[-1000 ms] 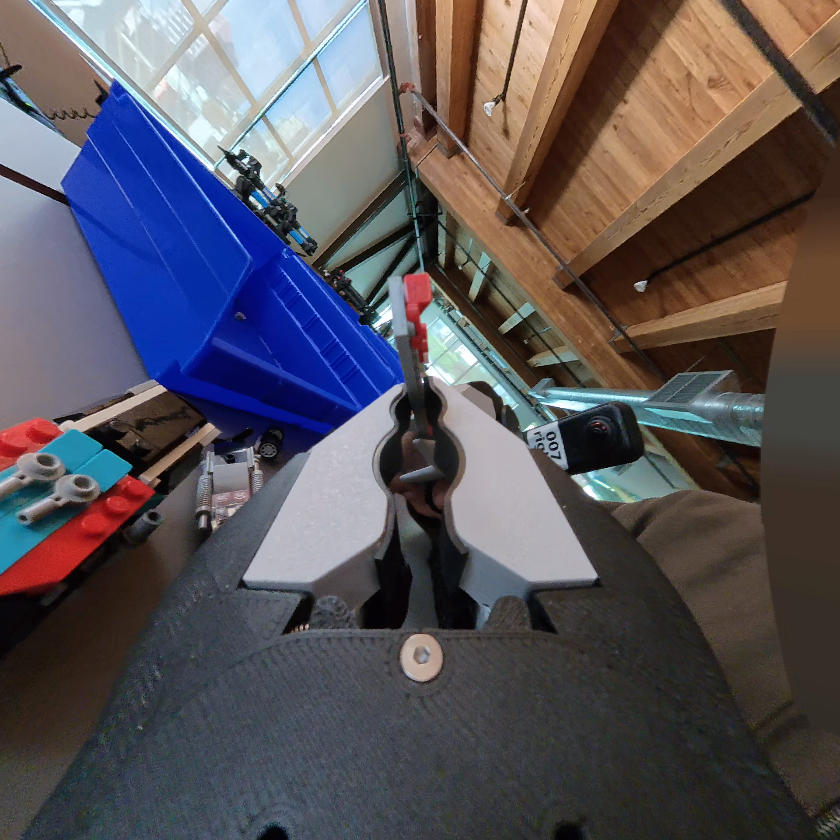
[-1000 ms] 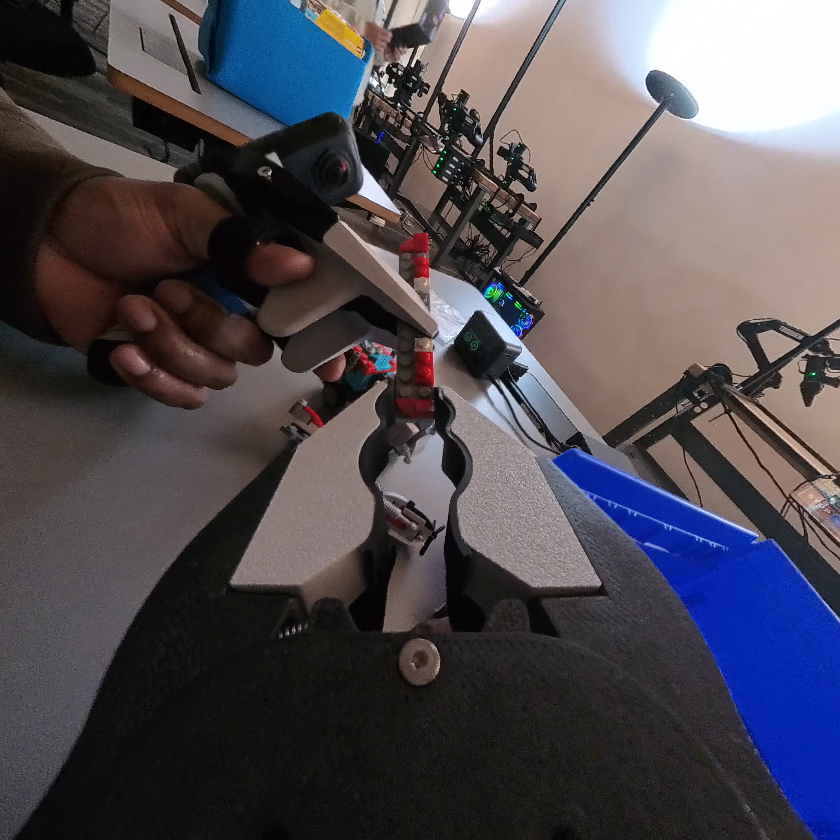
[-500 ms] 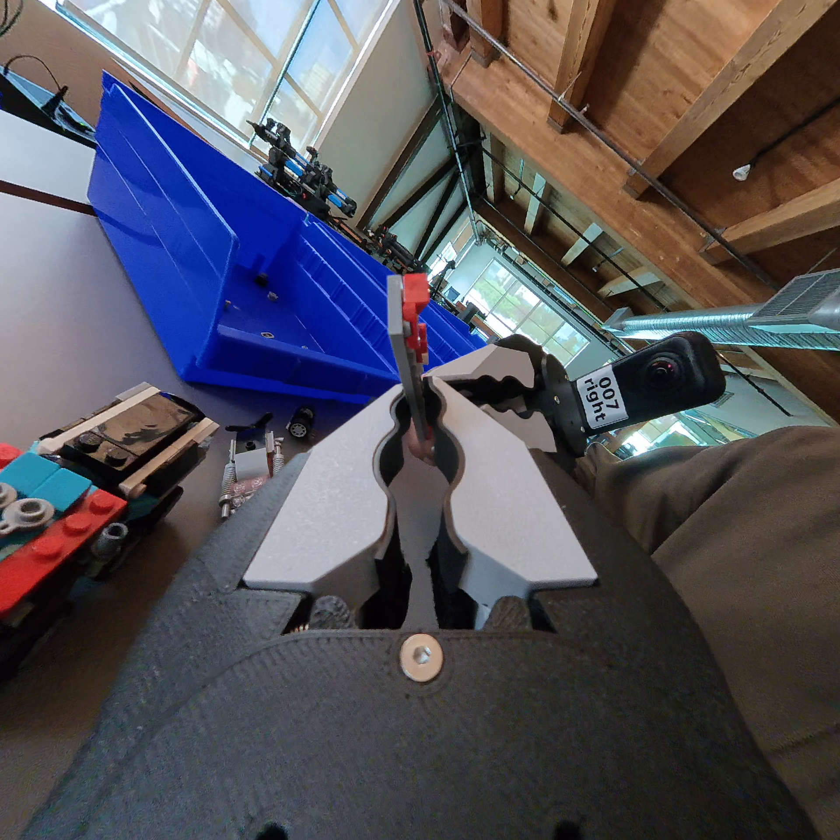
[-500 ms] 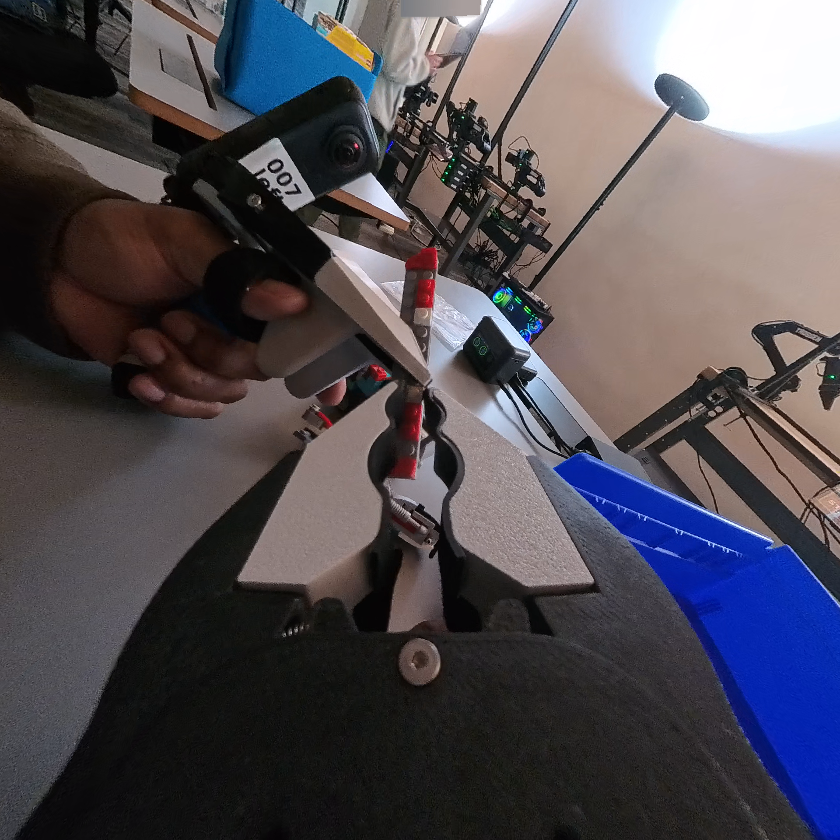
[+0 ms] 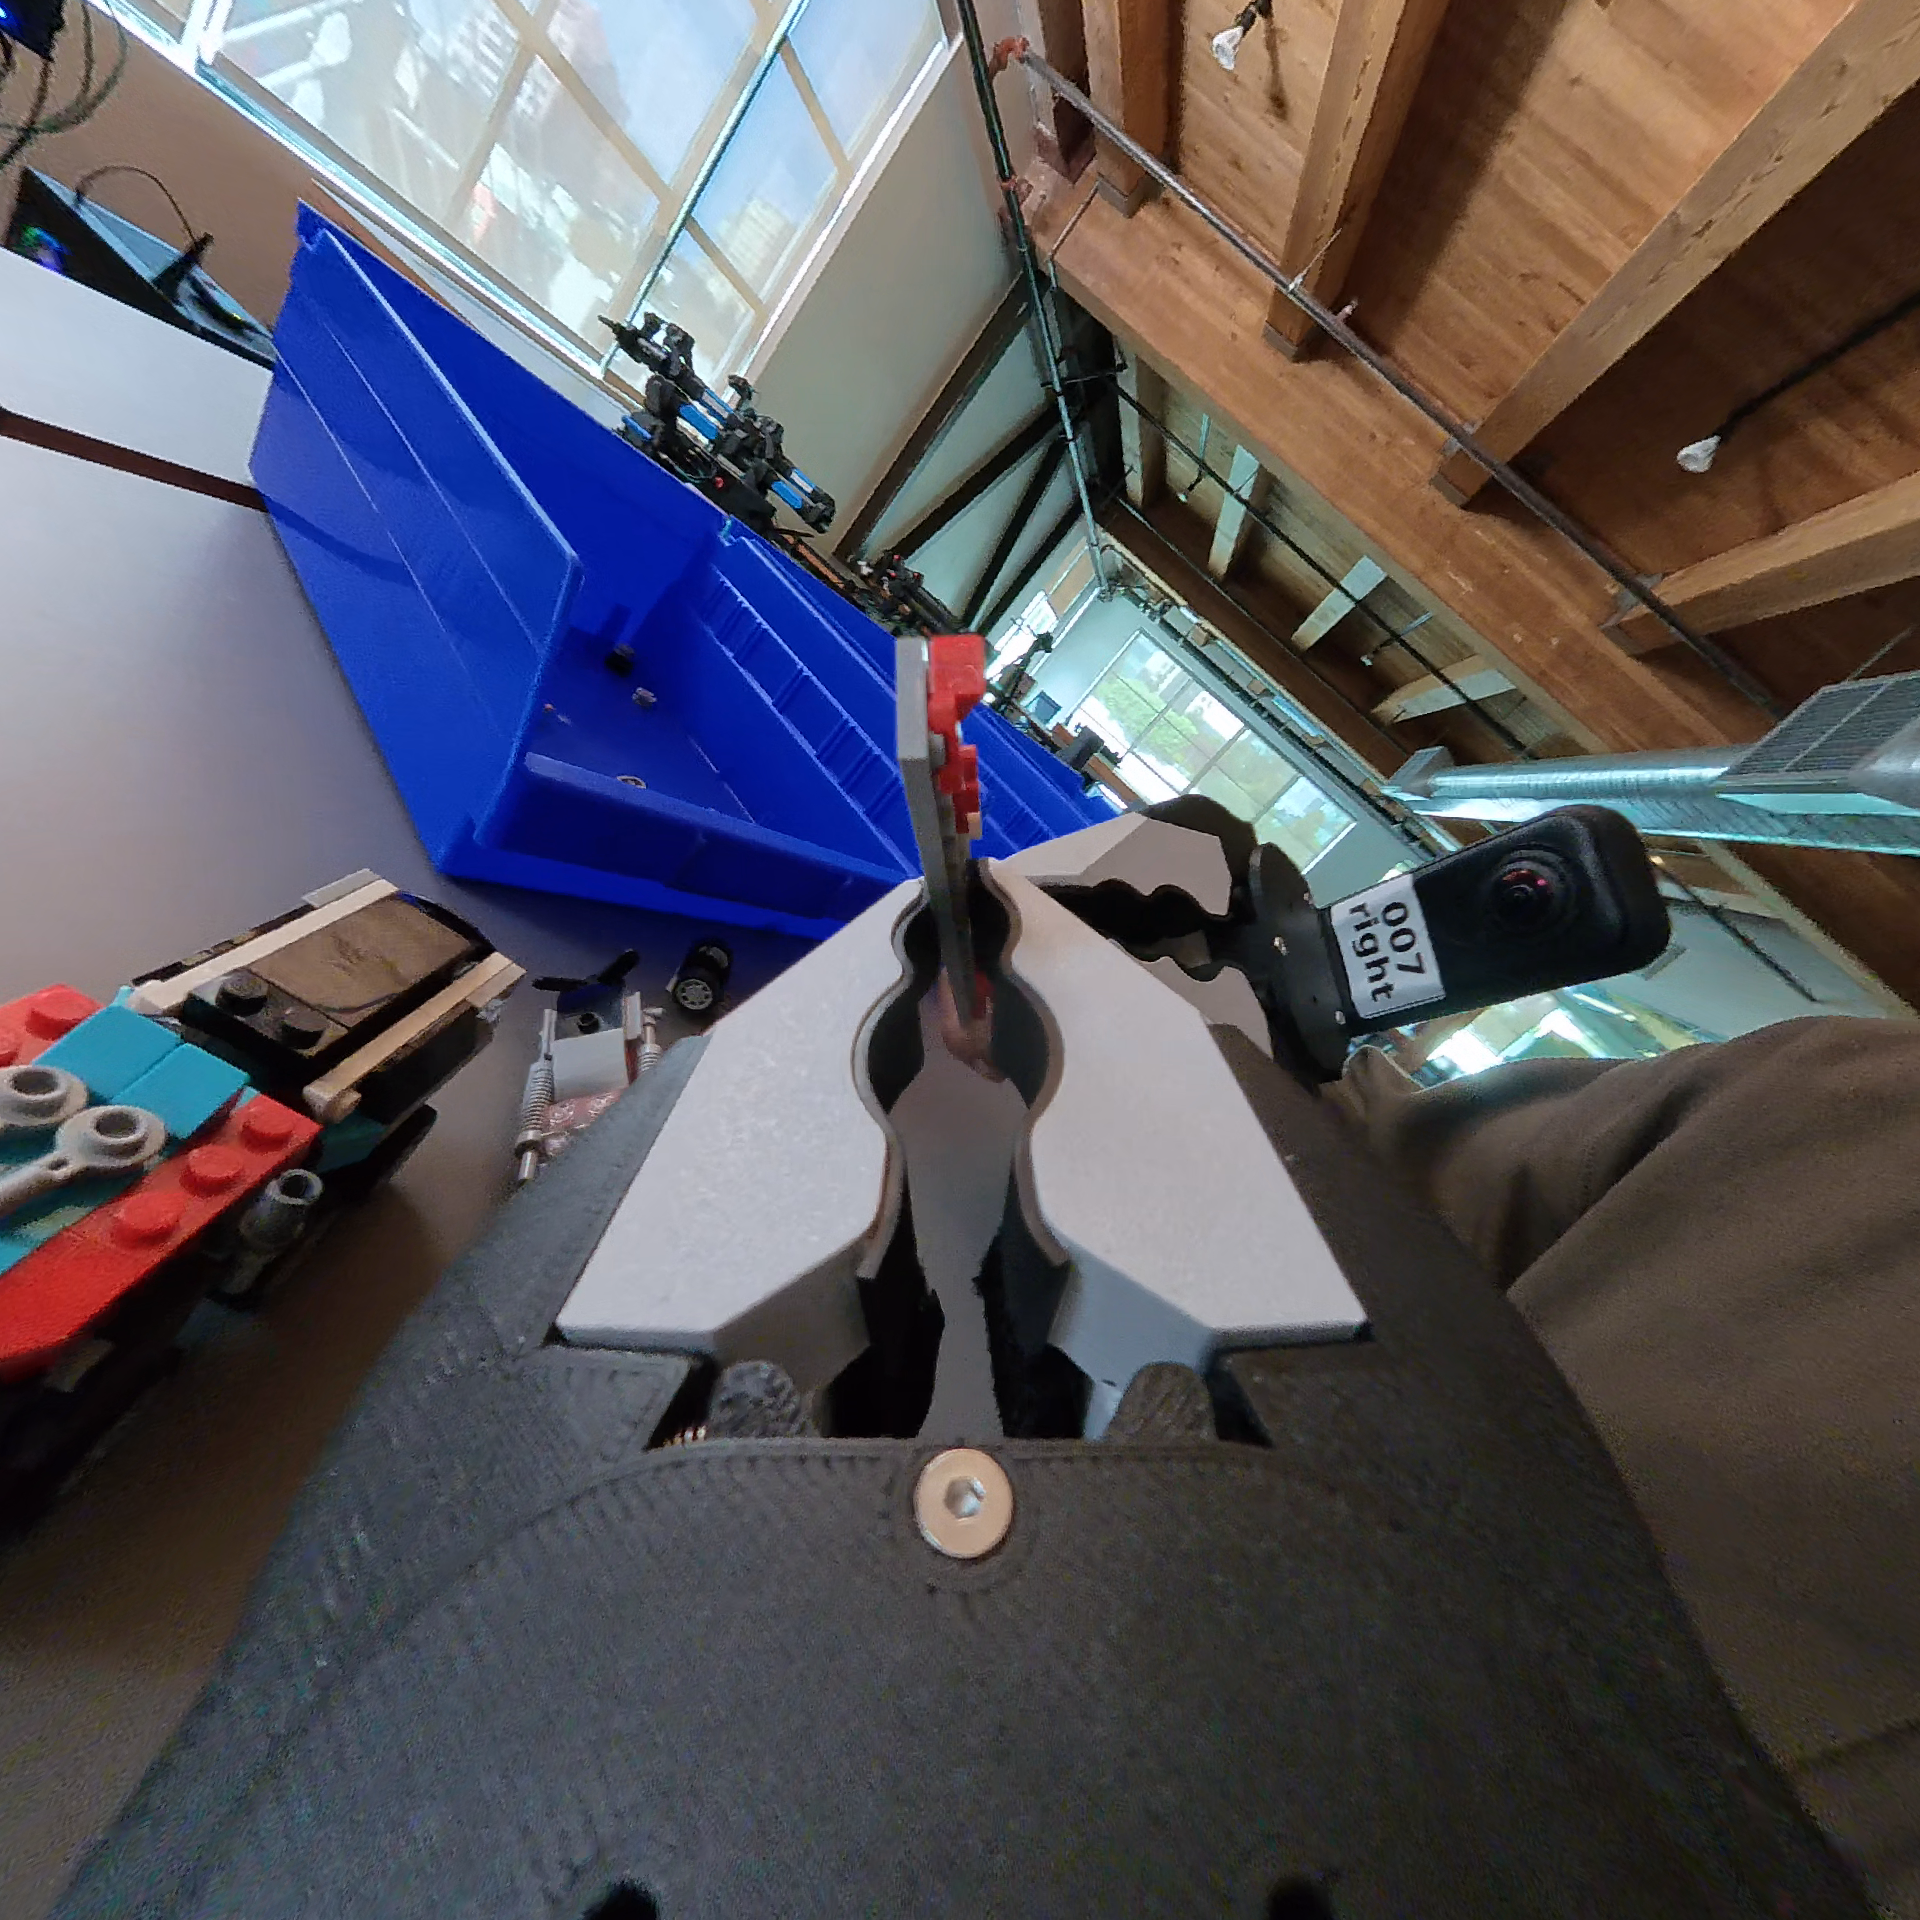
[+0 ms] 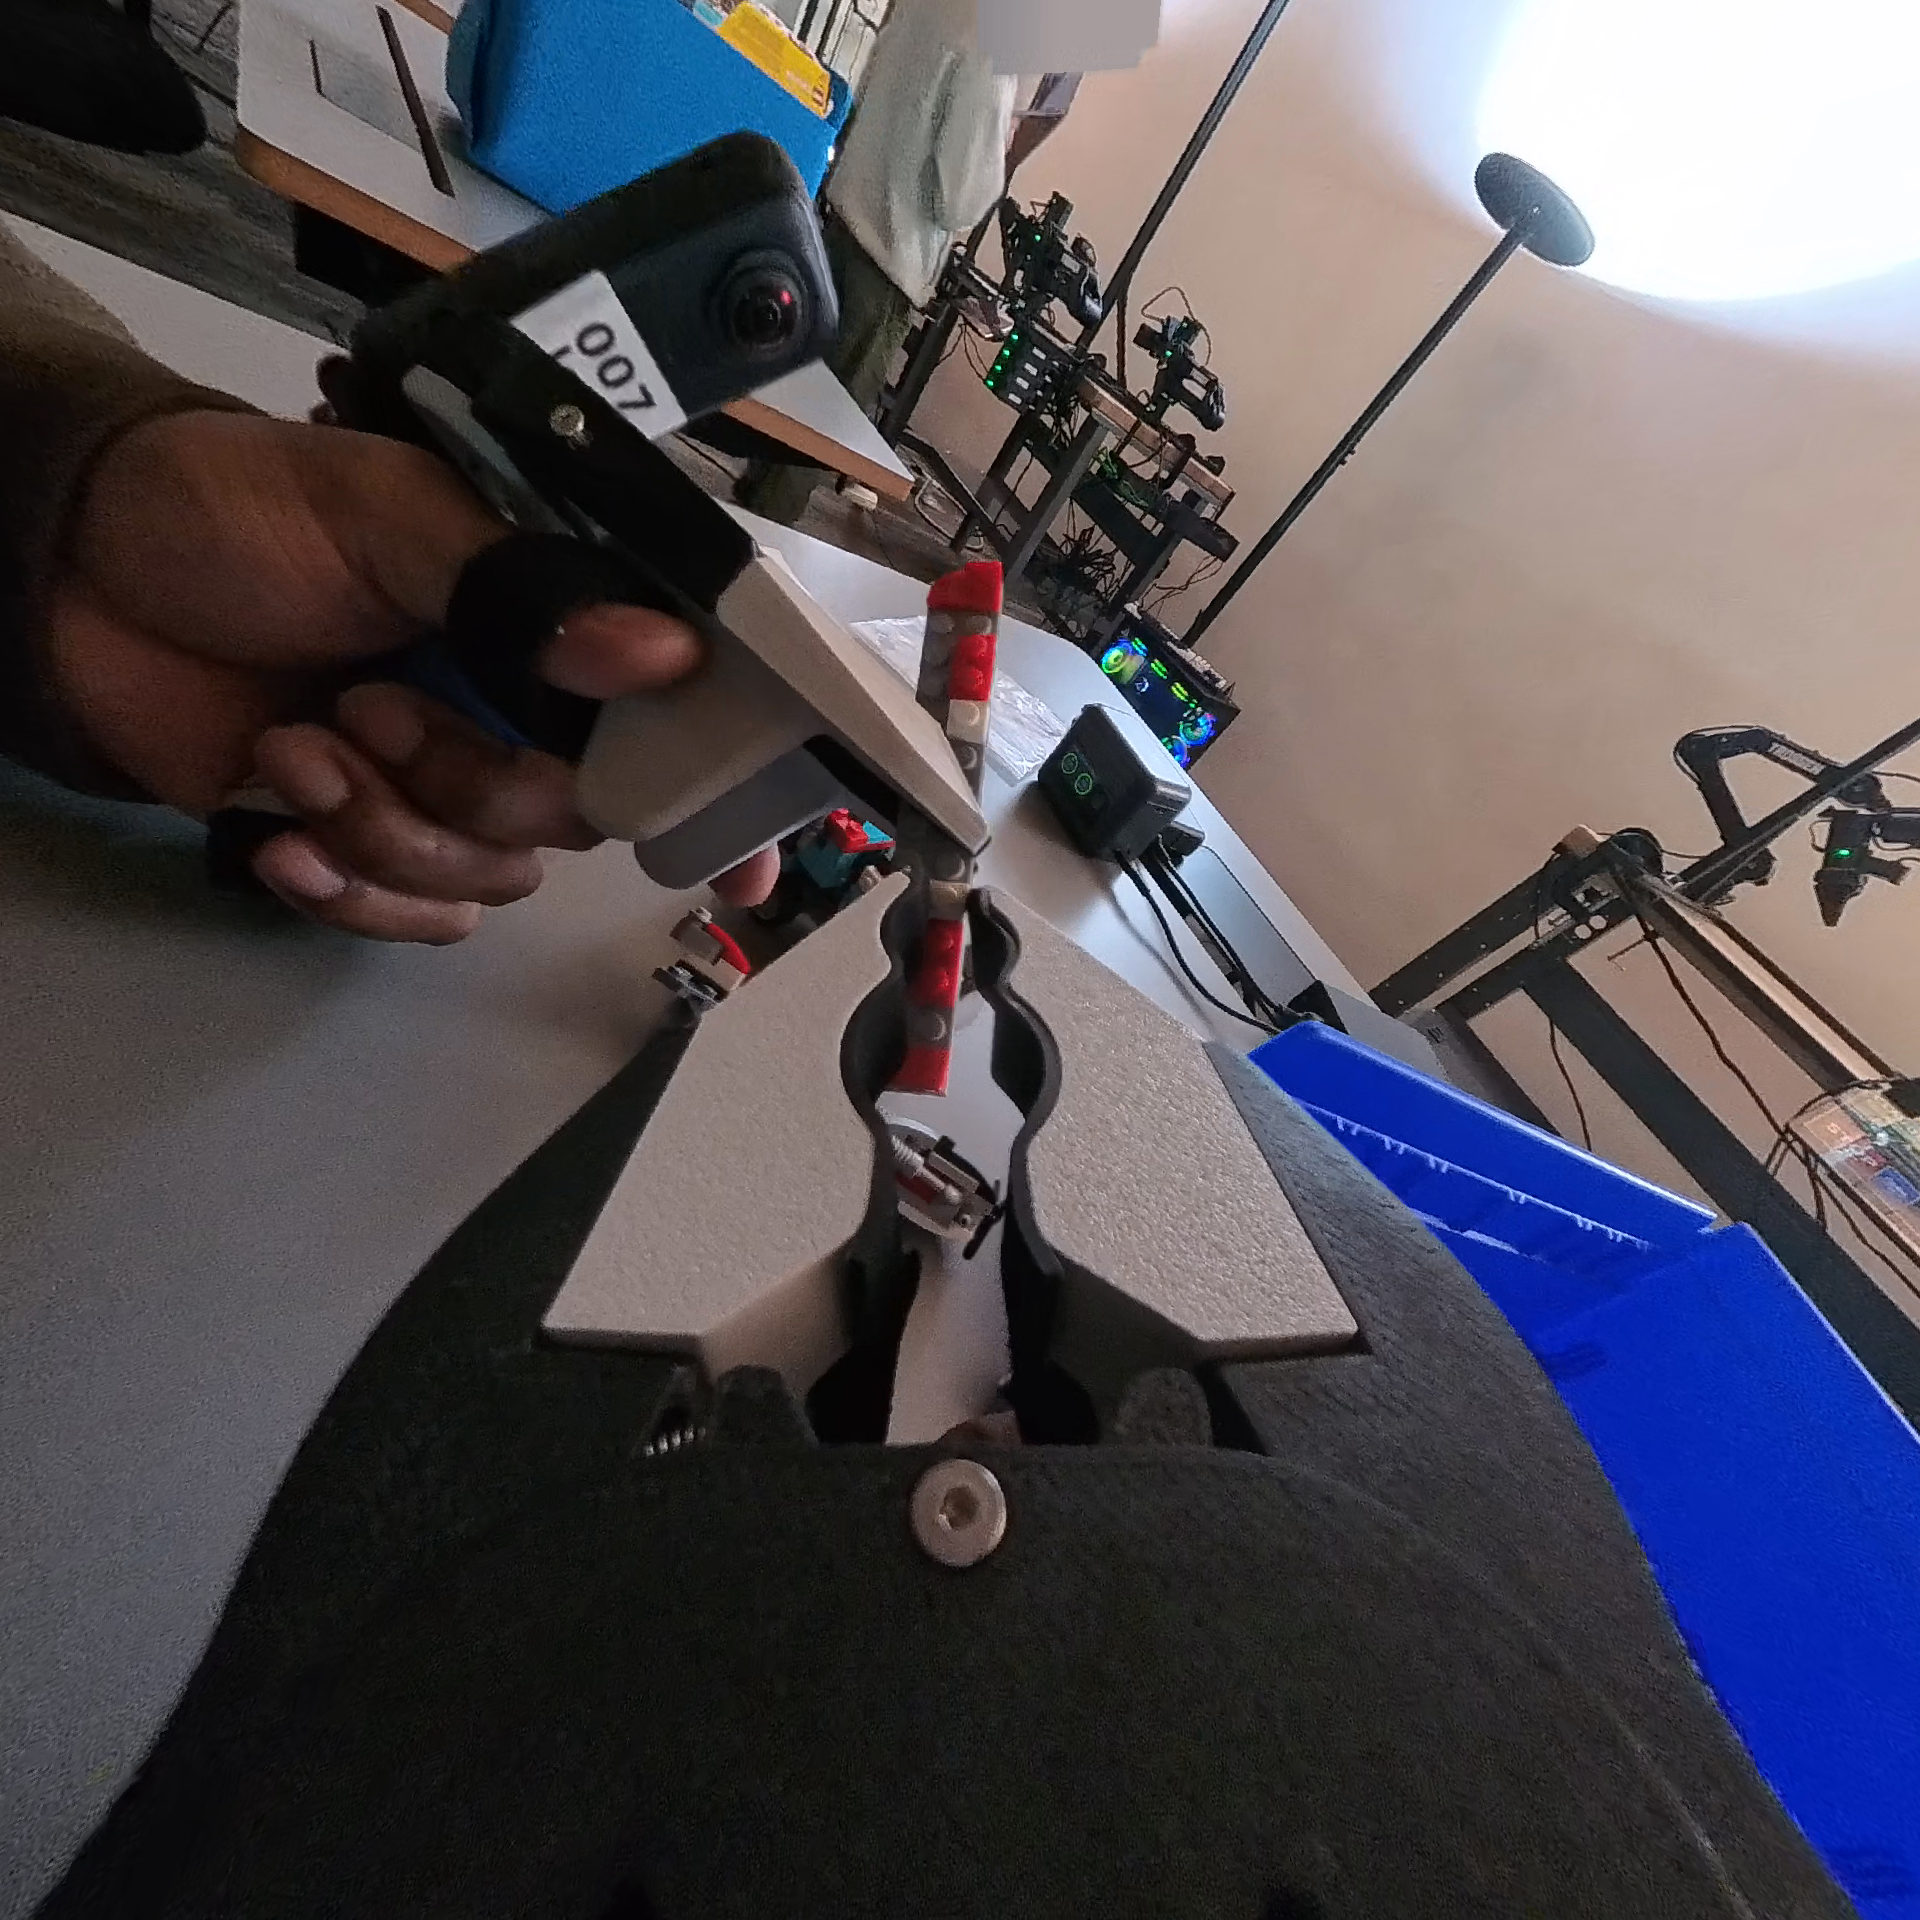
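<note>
A long thin grey strip with red and white bricks (image 5: pixel 940 727) stands upright between my two grippers. My left gripper (image 5: pixel 951 883) is shut on it near the middle, with both pads against its flat sides. In the right wrist view the same strip (image 6: pixel 961 665) runs down into my right gripper (image 6: pixel 935 904), which is shut on its lower red end. The left gripper (image 6: pixel 935 821) clamps it just above, held by a hand (image 6: pixel 312 665). The right gripper (image 5: pixel 1164 883) shows close beside the left one in the left wrist view.
A blue bin (image 5: pixel 499 644) lies on the grey table (image 5: pixel 125 675); it also shows in the right wrist view (image 6: pixel 1662 1299). A red and teal brick model (image 5: pixel 135 1122), a small spring part (image 5: pixel 582 1060) and a wheel (image 5: pixel 696 971) lie nearby. A black device (image 6: pixel 1112 779) sits further back. My left and right fingertips are right by each other.
My right gripper closed on the strip's lower end, and the strip now sits deeper between its fingers. The left gripper kept its hold and tilted a little.
</note>
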A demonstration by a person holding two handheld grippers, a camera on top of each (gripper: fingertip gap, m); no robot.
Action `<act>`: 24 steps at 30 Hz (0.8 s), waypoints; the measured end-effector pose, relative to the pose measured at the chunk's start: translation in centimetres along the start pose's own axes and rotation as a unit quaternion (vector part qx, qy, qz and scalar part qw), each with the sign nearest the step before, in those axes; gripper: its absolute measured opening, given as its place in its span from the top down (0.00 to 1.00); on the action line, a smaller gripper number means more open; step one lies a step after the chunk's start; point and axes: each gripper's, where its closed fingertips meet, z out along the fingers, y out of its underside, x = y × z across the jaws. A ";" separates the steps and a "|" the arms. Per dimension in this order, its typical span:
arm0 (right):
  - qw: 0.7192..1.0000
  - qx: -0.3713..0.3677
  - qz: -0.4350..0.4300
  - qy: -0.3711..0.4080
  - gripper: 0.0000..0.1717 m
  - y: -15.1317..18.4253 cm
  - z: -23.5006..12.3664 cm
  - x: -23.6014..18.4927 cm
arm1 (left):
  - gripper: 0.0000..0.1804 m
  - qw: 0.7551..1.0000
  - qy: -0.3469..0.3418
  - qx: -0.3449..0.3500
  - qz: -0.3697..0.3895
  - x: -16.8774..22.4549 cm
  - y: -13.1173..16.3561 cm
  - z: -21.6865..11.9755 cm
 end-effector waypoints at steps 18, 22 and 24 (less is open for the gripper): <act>1.000 -0.026 -0.007 0.009 0.96 -0.1 -0.2 -0.2 | 0.97 0.994 -0.033 -0.012 0.102 0.7 0.2 0.1; 1.000 -0.007 -0.005 -0.002 0.96 -0.2 -0.3 -0.3 | 0.97 0.996 -0.026 -0.012 0.082 0.6 0.3 0.0; 1.000 -0.006 -0.022 0.000 0.96 -0.1 -0.3 -0.4 | 0.96 0.998 -0.019 -0.013 0.058 0.5 0.4 0.0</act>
